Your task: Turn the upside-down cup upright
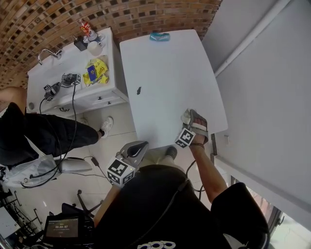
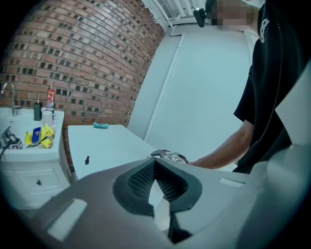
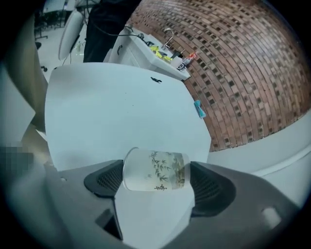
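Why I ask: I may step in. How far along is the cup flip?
Done: the right gripper grips the cup. In hand: it lies sideways between the jaws, above the table. Left: finish turning it upright, set it down, release. The left gripper is shut, empty.

The white table [image 1: 170, 73] stands with its far short edge at the brick wall [image 1: 146, 14]. A small teal thing [image 1: 159, 36] lies on that edge, by the wall; a small dark bit [image 1: 139, 90] lies farther from the wall.

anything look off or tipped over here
The cup lies on its side, held between the pads of the right gripper above the white table, neither upright nor upside down. Nothing spilled or broken shows.
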Motion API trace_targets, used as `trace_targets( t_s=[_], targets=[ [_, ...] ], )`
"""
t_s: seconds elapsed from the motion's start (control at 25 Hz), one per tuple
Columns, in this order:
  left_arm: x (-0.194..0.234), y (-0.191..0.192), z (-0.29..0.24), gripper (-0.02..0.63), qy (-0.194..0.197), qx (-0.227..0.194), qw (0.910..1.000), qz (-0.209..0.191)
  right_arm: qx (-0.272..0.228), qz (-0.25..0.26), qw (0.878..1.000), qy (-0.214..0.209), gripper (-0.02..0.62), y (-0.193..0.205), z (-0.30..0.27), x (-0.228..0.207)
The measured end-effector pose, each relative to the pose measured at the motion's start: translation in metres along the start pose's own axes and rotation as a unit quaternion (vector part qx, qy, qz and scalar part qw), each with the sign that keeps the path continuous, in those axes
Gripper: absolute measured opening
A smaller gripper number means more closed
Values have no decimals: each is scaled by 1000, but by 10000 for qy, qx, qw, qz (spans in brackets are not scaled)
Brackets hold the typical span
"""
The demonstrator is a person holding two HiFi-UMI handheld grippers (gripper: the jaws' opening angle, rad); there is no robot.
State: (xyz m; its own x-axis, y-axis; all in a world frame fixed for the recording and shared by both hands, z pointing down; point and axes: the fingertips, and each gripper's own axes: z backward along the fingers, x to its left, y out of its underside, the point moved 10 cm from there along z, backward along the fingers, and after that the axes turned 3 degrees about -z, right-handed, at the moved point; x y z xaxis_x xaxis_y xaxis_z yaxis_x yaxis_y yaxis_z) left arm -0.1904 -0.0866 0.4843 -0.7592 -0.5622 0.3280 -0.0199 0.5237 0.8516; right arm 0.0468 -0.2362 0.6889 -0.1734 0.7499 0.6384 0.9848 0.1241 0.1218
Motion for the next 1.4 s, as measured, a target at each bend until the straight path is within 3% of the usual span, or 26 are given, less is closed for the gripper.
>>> trace_targets(
  t_s=[0.68,1.4],
  targets=[
    [-23,7,-5,12,-50,-7,10000,-71,-20,315,9995,75,423,4,22,34],
    [-61,13,-13,12,-187,-152,9996,-112,-610,21,9962,-616,425,15,42,54]
  ],
)
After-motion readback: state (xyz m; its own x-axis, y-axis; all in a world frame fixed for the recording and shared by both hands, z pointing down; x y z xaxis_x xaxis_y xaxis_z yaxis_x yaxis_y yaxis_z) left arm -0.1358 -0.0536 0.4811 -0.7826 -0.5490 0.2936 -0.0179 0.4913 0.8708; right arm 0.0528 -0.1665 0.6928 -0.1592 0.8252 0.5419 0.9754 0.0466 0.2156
